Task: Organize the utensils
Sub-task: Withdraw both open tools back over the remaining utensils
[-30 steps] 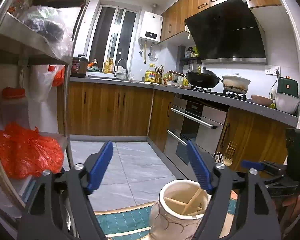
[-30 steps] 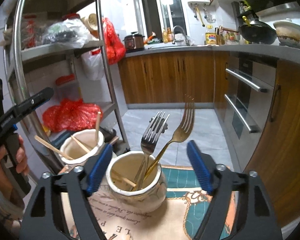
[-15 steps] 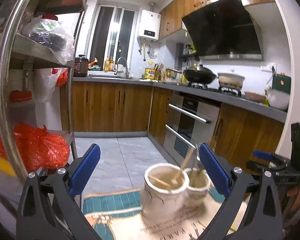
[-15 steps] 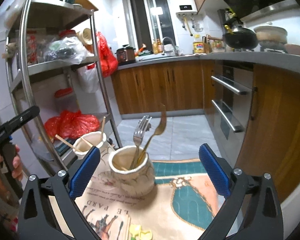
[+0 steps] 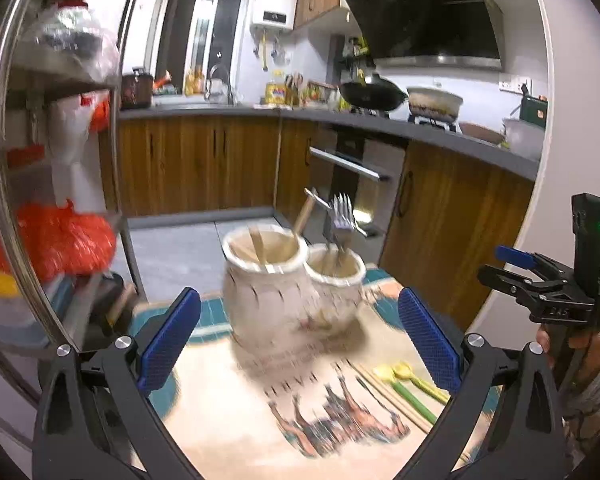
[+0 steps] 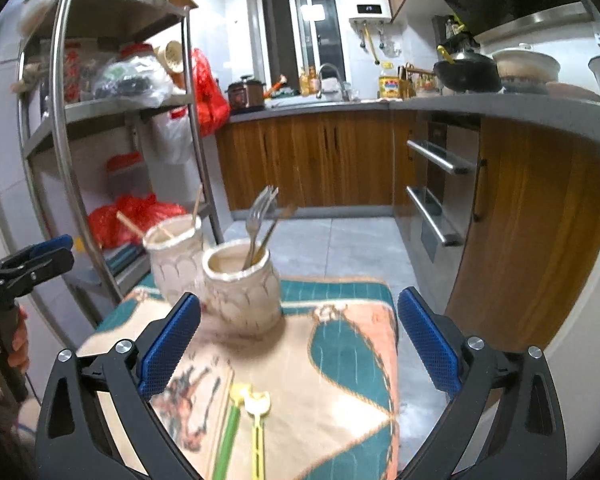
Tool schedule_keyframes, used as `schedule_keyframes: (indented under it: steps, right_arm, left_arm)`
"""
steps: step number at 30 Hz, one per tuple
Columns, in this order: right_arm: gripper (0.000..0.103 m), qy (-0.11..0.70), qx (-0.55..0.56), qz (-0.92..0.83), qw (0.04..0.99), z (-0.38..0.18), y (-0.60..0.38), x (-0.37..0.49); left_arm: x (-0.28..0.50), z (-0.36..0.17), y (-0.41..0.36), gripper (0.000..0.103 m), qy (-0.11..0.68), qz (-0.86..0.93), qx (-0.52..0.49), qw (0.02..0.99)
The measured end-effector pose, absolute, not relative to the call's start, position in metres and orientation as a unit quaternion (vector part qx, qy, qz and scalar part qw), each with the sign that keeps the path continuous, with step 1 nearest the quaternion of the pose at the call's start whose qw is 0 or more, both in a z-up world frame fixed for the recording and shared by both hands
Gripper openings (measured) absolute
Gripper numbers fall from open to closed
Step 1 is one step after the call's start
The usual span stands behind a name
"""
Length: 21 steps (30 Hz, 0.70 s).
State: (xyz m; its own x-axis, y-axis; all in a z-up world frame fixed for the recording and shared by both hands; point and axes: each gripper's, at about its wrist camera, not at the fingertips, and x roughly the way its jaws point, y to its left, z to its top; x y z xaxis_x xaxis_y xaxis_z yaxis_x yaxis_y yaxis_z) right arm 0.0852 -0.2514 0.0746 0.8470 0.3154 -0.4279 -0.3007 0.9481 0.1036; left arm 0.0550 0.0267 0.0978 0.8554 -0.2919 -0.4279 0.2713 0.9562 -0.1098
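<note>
Two cream ceramic jars stand side by side on a patterned cloth point(image 6: 340, 364). The chopstick jar point(image 5: 266, 284) point(image 6: 176, 256) holds wooden chopsticks. The fork jar point(image 5: 334, 282) point(image 6: 242, 284) holds two forks point(image 6: 260, 220). Two plastic utensils with yellow heads, one green-handled and one yellow-handled point(image 6: 244, 420) point(image 5: 410, 386), lie on the cloth in front, beside loose chopsticks point(image 5: 384, 394). My left gripper point(image 5: 300, 344) is open and empty, back from the jars. My right gripper point(image 6: 298, 344) is open and empty, above the cloth in front of the fork jar.
A metal shelf rack point(image 6: 60, 128) with bags stands to the left of the cloth. Wooden cabinets and an oven point(image 6: 440, 184) line the back and right. The cloth's far edge drops to the tiled floor point(image 6: 340, 240).
Both grippers have pulled back and up from the jars. The jars now look smaller and farther, and the loose utensils on the cloth have come into view.
</note>
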Motion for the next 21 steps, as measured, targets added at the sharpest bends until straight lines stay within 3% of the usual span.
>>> schedule_keyframes:
  steps: [17, 21]
  right_arm:
    - [0.098, 0.352, -0.026, 0.177, 0.919, -0.011, -0.240, 0.081]
    - [0.091, 0.369, -0.040, 0.193, 0.908, -0.018, -0.230, 0.081]
  left_arm:
    - [0.057, 0.025, -0.002, 0.097, 0.322, -0.132, 0.005, 0.937]
    - [0.057, 0.015, -0.014, 0.097, 0.339, -0.142, 0.006, 0.930]
